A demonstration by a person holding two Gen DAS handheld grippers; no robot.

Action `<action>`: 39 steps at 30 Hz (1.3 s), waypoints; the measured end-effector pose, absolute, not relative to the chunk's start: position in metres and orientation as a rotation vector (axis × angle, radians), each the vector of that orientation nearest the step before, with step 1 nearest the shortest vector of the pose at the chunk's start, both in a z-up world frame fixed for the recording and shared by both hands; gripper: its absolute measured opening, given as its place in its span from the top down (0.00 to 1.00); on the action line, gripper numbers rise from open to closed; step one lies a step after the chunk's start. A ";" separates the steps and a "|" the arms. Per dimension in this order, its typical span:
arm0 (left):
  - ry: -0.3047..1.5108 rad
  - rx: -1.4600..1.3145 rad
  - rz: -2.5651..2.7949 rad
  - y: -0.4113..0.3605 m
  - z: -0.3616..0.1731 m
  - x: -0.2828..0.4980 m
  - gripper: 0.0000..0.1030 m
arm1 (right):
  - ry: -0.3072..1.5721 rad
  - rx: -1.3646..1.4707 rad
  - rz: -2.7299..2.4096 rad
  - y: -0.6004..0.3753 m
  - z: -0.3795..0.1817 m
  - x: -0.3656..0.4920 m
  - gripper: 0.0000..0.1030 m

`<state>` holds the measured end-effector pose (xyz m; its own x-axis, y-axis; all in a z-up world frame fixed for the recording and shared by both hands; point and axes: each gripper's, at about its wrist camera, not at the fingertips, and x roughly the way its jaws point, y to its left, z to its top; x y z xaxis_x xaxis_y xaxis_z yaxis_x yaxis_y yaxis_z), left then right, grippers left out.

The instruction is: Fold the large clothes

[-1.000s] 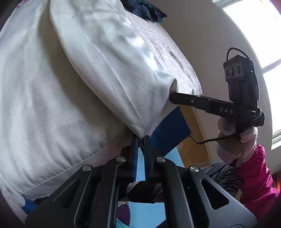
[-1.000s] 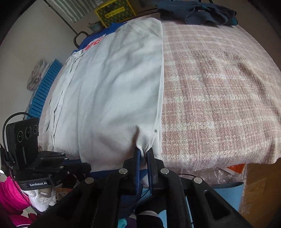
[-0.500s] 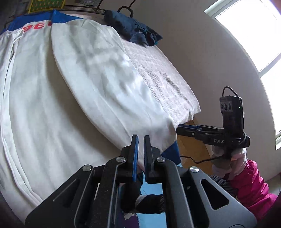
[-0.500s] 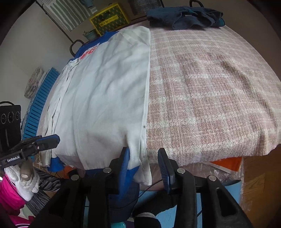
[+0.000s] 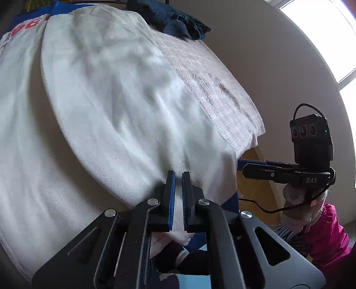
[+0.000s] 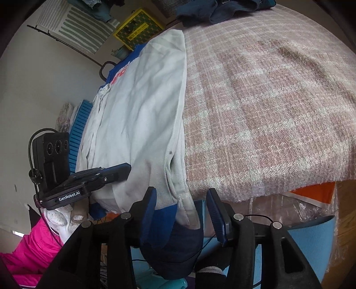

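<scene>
The white garment (image 6: 142, 115) lies folded lengthwise on the bed's pink plaid blanket (image 6: 267, 111), its near hem draped over the edge. Red lettering at its far end is partly covered and unreadable. The left claw (image 5: 177, 177), labelled "GenRobot.AI", is clamped on that hem; the right claw (image 6: 181, 200), marked "DAS", stands apart around the cuff. Dark blue clothing (image 6: 222, 9) sits cut off beyond.
</scene>
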<state>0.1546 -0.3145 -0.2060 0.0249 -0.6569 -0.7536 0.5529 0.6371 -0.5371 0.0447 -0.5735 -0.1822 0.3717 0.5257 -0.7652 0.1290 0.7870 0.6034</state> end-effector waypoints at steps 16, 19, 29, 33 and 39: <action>1.213 -0.037 -1.011 -0.350 -0.212 0.144 0.98 | 1.191 0.777 0.361 -0.593 -0.203 0.054 0.48; 1.202 -0.024 -1.012 -0.339 -0.205 0.145 0.98 | 1.206 0.769 0.377 -0.595 -0.209 0.043 0.48; 1.229 -0.096 -0.967 -0.321 -0.209 0.162 0.98 | 1.260 0.810 0.463 -0.576 -0.231 0.050 0.57; 1.222 -0.155 -0.983 -0.314 -0.206 0.157 0.98 | 1.248 0.724 0.400 -0.563 -0.207 0.041 0.87; 1.217 -0.171 -0.943 -0.311 -0.221 0.145 0.98 | 1.157 0.545 0.323 -0.529 -0.149 0.036 0.91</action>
